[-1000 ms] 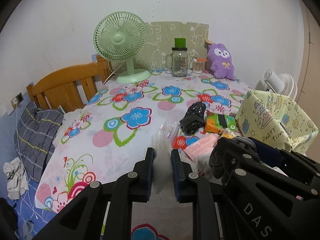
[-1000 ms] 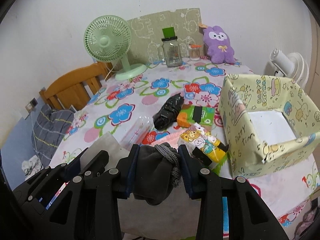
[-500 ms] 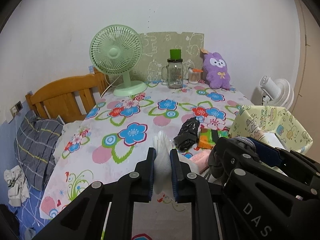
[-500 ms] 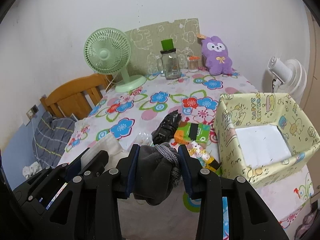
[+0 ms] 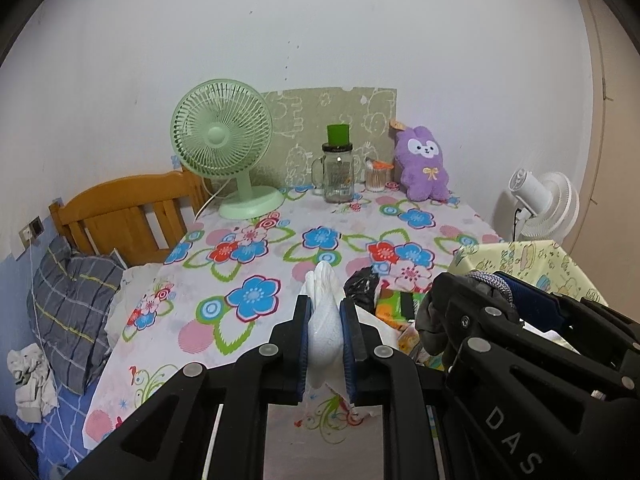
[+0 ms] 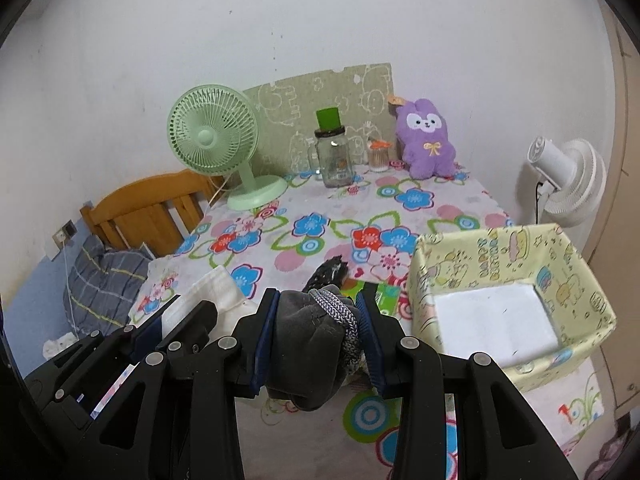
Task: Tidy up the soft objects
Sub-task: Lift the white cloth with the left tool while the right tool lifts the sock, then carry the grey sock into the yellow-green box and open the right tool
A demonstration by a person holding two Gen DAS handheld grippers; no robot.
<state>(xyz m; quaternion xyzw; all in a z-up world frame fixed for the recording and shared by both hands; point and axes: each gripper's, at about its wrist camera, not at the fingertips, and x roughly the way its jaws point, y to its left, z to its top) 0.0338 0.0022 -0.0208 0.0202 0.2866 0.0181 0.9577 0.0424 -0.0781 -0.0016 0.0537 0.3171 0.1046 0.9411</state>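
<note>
Cloth, white, is pinched in the left claw and has been lifted off the counter; a grey sock is clamped in the right claw. Both seem ready for the box.

**Colours and patterns on and around the table**

Table: white cloth printed with blue, red and pink flowers, green leaf outlines, pink discs.
Desk fan: pale mint green throughout.
Plush rabbit: purple, white face, yellow bow.
Glass jar: clear, black lid, bright green block on top.
Board behind: olive, white cartoon line drawings.
Box: pale yellow with cartoon print, white floor inside.
Left gripper: black, blue jaw pads; white cloth between them.
Right gripper: black, blue pads; dark grey sock, grey-and-white speckled cuff.
Pillow: grey, yellow and white plaid lines.
Headboard: orange-brown wood.
Second fan: white.
</note>
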